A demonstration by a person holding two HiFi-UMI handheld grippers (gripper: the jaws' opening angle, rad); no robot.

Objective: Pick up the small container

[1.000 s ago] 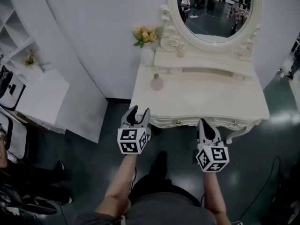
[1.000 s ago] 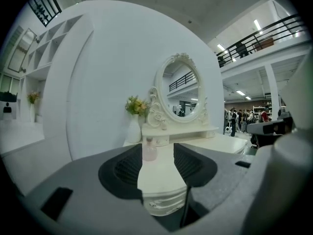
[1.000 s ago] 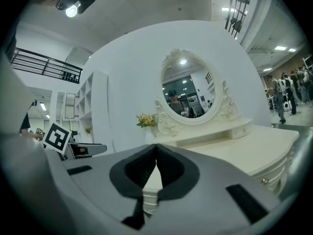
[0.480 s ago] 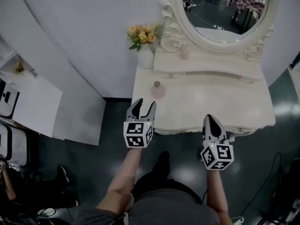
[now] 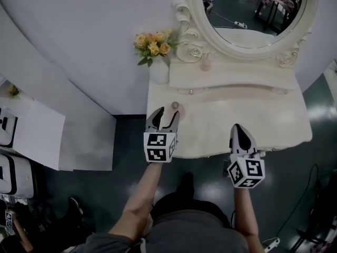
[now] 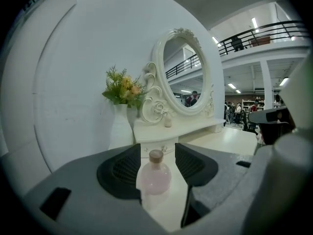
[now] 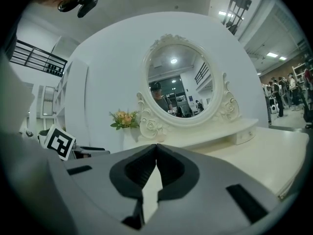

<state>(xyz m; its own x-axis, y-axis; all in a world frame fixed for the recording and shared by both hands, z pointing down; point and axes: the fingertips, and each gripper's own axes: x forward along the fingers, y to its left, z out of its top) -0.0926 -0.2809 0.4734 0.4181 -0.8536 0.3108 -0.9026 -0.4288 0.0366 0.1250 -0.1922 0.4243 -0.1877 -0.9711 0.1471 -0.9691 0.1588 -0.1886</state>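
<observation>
Bottle (image 6: pixel 155 175): small, pink, round-bellied, cork-coloured stopper. It stands upright on the table (image 5: pixel 263 115), at the table's left front corner area and a little in from the front edge.

Left gripper (image 5: pixel 164 116): over the table's left front edge, pointing toward the table's back. Jaws are wide apart. The left gripper view shows the bottle standing in the gap between the two dark pads (image 6: pixel 120 168), roughly centred. I can't tell whether either pad touches it. The bottle's base sits on the table top, not lifted.

Right gripper (image 5: pixel 240 129): at the table's front edge, right of centre, also pointing toward the table's back. Jaws are closed, tips meeting, with only a slit of table top showing lower down between the pads. Nothing is in its grip.

Other things on the table:
- White vase (image 5: pixel 159 71) with yellow-orange flowers, at the table's back left corner.
- Oval mirror (image 5: pixel 253 7) in a carved white frame, along the table's back.
- Small pale jar (image 5: pixel 206 64) on the raised shelf under the mirror, toward the table's left.

Both of the person's forearms reach in from the table's front side.
</observation>
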